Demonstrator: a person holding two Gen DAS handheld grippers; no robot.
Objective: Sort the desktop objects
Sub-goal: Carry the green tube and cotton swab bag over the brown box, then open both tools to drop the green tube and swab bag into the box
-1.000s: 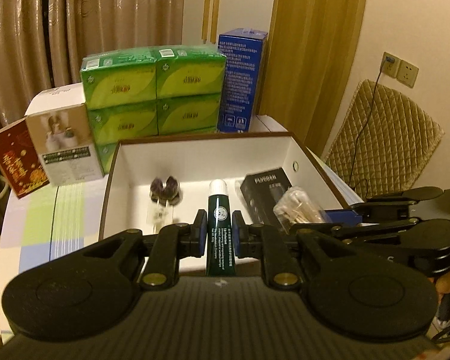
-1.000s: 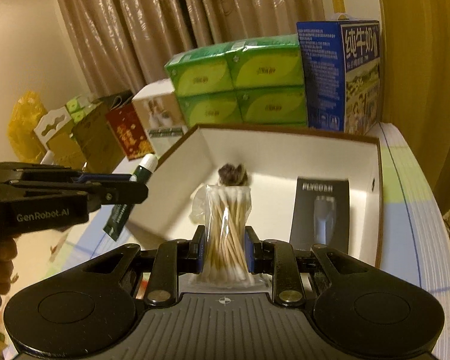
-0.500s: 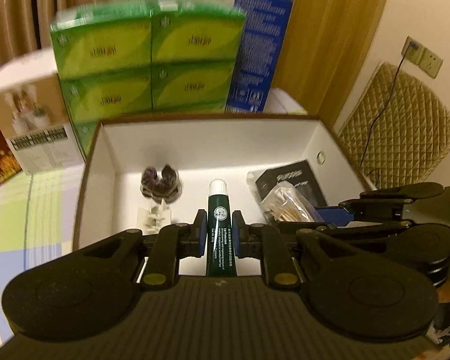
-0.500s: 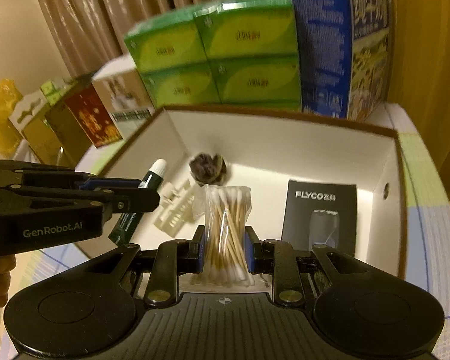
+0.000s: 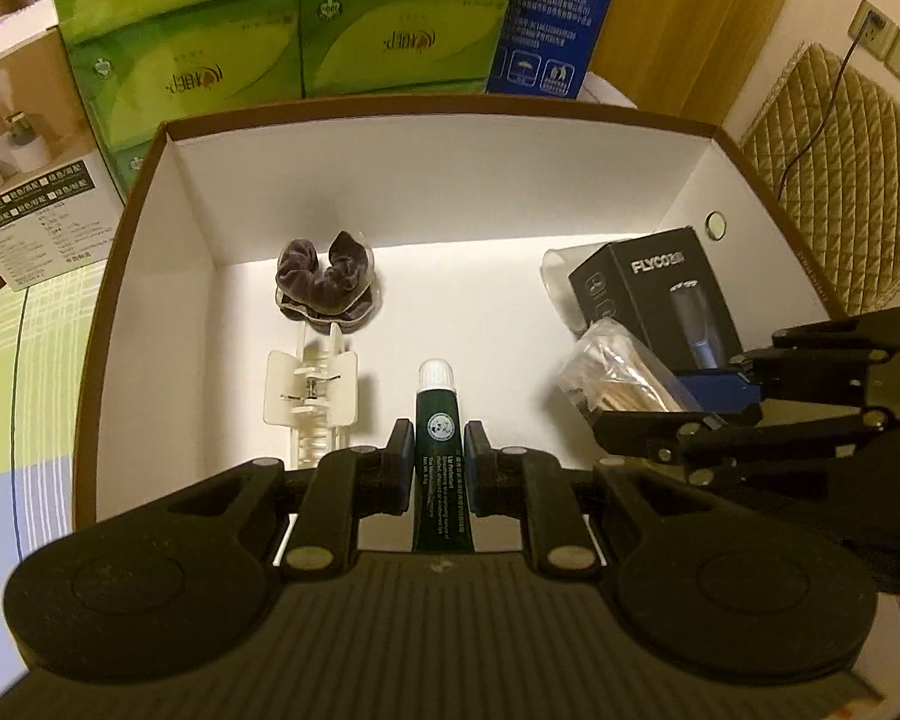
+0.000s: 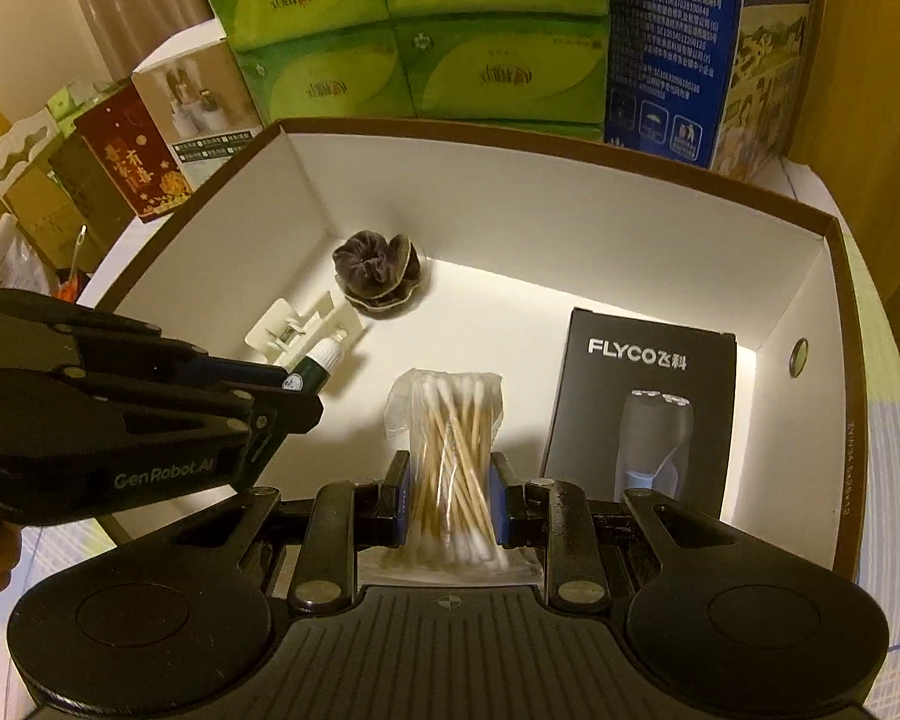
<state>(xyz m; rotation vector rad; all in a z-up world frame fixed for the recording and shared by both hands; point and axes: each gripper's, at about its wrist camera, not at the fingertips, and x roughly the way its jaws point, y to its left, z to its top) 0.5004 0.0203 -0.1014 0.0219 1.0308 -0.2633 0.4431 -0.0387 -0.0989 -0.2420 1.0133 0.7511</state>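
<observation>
Swabs (image 6: 453, 468), a soft clear-plastic bag of wooden-stemmed cotton buds, were held upright between the right gripper's (image 6: 450, 501) pads, jaws closed to the bag's width, over the near part of the box (image 6: 834, 276). Tube (image 5: 441, 456), dark green with a white cap, was pinched the same way in the left gripper (image 5: 440, 468), jaws nearly closed, cap pointing into the box. Whether either item touched the floor could not be told.

Risks, as judged: the bag was slack and slippery, so it could be dropped askew or tipped onto the shaver box (image 6: 642, 408) just beside it if released from height. The tube was smooth and round; it could roll on release toward the clip (image 5: 312, 393), which lay just beside its cap. The two grippers were seen close together, so a knock between them was possible if both were opened or withdrawn at once. The near wall could be caught on the way out.

Materials: box was rigid cardboard, white inside with a brown rim, right wall pierced by a small round hole. Shaver box was matte black card, flat on the floor. Clip was hard cream plastic, ribbed. Scrunchie (image 5: 327, 279) was dark velvet-like fabric, gathered, near the back wall. Green tissue packs (image 6: 402, 30) were stacked behind.
</observation>
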